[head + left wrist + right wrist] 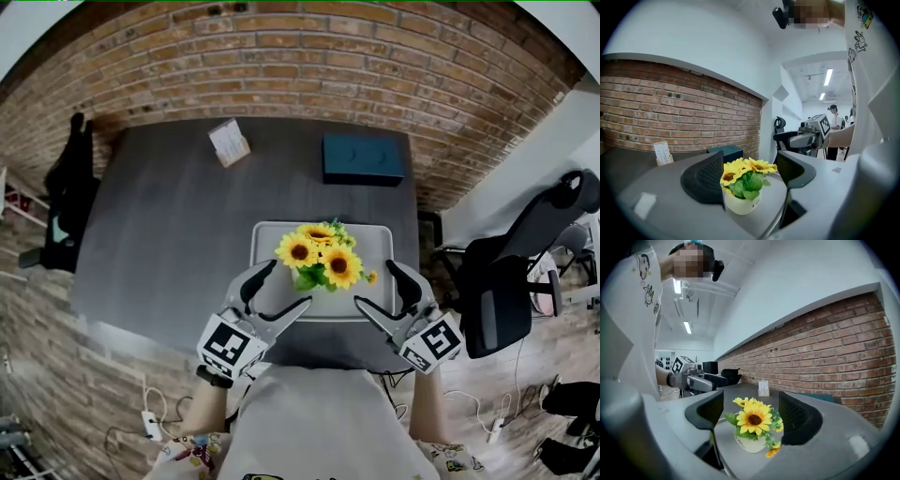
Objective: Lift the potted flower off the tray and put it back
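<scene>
Both grippers are held just ahead of the person's chest, forearms converging and jaws pointing roughly level. Left gripper [281, 289]: jaws spread wide, nothing gripped. Right gripper [378, 286]: same, wide and empty. They sit over the front corners of the tray [265, 232], one on each side of the potted flower [319, 255]. No pad touches it. The flower stands upright on the tray. The tray lies at the tabletop's [169, 234] front edge, right of centre. A dark box [364, 157] and a card stand [229, 142] sit at the back edge.
</scene>
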The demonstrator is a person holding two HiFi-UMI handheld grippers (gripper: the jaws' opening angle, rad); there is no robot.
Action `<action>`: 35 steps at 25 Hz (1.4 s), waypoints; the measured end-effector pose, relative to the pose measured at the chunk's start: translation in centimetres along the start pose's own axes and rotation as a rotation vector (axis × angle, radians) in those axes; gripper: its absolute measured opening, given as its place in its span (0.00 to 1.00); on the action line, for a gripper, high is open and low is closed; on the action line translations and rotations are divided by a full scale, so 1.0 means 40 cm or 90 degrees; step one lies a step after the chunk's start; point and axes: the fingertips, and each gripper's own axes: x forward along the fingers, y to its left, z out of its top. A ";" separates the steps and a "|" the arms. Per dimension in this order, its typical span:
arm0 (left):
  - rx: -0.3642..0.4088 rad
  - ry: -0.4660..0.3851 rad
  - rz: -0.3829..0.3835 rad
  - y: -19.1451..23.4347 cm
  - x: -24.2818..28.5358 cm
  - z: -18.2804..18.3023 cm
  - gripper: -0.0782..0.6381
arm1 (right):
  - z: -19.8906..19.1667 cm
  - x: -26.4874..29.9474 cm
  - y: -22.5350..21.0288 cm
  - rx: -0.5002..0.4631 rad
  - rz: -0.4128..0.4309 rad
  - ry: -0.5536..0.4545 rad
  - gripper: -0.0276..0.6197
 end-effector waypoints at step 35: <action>-0.070 -0.044 0.094 0.006 -0.026 0.048 0.12 | 0.066 -0.044 -0.022 0.076 -0.082 -0.093 0.04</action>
